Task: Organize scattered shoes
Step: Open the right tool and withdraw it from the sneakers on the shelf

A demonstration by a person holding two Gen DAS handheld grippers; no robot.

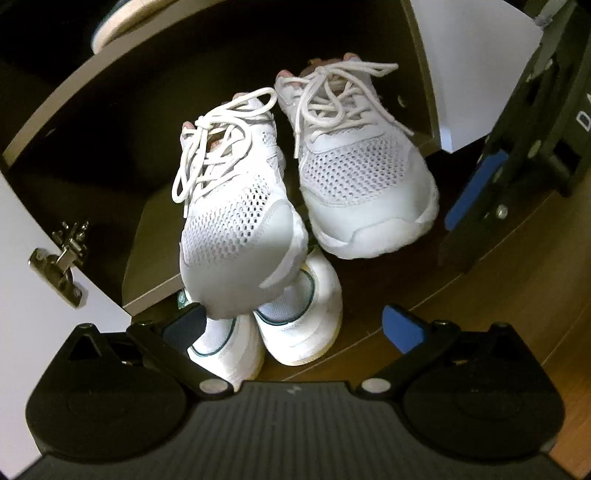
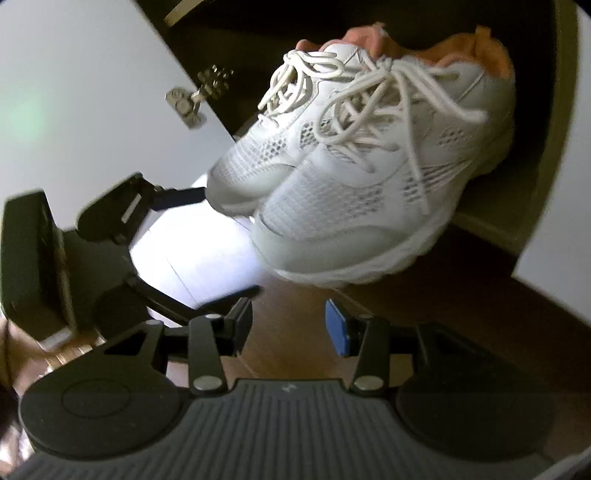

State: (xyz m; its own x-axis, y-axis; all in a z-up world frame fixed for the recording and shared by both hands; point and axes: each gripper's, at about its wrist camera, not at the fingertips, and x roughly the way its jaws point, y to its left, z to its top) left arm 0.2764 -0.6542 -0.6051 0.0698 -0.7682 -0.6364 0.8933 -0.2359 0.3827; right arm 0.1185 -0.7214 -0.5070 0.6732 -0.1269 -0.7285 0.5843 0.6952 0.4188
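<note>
Two white mesh sneakers with white laces stand on the cabinet's middle shelf, toes over its front edge: the left one (image 1: 236, 225) and the right one (image 1: 362, 184); both show in the right wrist view (image 2: 362, 192). A second white pair with green trim (image 1: 295, 325) sits below them. My left gripper (image 1: 295, 328) is open and empty, just in front of the left sneaker's toe. My right gripper (image 2: 288, 321) is open and empty, below the sneakers' toes; it also shows at the right edge of the left wrist view (image 1: 476, 188).
The dark wooden cabinet (image 1: 155, 258) has white doors open at both sides, one (image 1: 37, 295) with a metal hinge (image 1: 62, 258). Another shoe sole (image 1: 122, 22) rests on the shelf above. The wood floor (image 1: 517, 295) lies in front.
</note>
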